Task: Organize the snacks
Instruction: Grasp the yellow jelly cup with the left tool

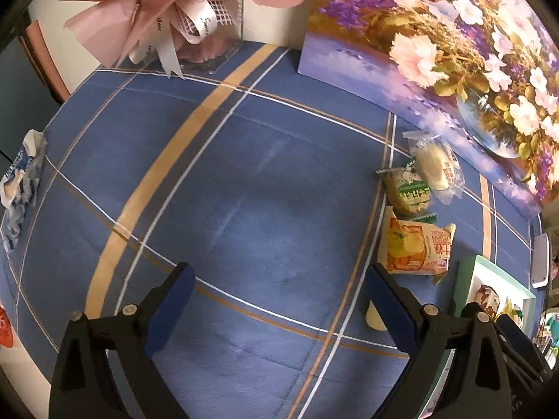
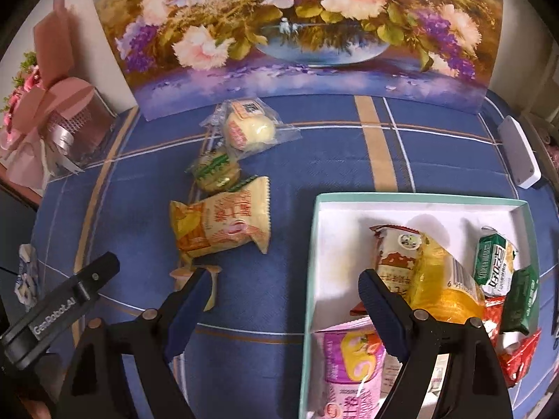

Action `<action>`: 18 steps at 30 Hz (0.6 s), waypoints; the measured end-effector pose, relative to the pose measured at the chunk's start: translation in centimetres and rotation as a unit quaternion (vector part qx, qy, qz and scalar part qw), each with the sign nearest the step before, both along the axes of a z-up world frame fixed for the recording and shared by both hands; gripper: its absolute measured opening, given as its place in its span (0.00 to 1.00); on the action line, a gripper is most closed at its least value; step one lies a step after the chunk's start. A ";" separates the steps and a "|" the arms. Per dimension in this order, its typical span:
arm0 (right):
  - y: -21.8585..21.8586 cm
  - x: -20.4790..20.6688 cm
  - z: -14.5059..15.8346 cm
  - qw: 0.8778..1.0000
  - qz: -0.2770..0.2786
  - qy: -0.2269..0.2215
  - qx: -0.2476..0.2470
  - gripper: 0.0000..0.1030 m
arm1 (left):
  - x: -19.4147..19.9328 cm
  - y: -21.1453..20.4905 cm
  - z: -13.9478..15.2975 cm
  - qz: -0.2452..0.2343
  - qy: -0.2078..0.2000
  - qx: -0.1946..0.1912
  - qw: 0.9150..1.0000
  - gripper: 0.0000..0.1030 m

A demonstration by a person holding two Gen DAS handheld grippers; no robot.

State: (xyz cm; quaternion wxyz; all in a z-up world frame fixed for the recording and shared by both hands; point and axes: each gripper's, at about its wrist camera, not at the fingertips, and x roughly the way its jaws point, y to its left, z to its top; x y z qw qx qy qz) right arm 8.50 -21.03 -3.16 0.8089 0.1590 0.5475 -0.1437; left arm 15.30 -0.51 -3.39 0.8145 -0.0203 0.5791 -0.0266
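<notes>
Three loose snacks lie in a row on the blue plaid cloth: a clear-wrapped pale bun, a green-wrapped round cake and an orange-yellow packet. A small pale wrapper lies by my right gripper's left finger. A white box with a mint rim holds several snacks. My right gripper hangs open over the box's left rim, holding nothing. My left gripper is open over bare cloth, with the orange-yellow packet, cake and bun to its right.
A floral painting stands along the back. A pink gift bouquet sits at the back left. A white device lies beyond the box. A blue-white packet rests at the cloth's left edge.
</notes>
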 end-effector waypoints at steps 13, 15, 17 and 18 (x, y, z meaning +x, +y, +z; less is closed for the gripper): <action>-3.8 -0.9 0.3 0.999 -0.045 -0.008 0.018 0.85 | -0.3 -2.1 -0.4 -0.032 0.006 -0.030 0.999 0.95; -4.4 -1.2 0.5 0.998 -0.053 -0.014 0.028 0.85 | -0.4 -2.9 -0.7 -0.045 0.008 -0.027 0.999 0.95; -4.7 -1.3 0.5 0.998 -0.056 -0.016 0.029 0.85 | -0.6 -3.8 -1.1 -0.061 0.011 -0.022 0.998 0.95; -4.7 -1.3 0.5 0.998 -0.056 -0.016 0.028 0.85 | -0.7 -4.2 -1.3 -0.068 0.013 -0.020 0.997 0.95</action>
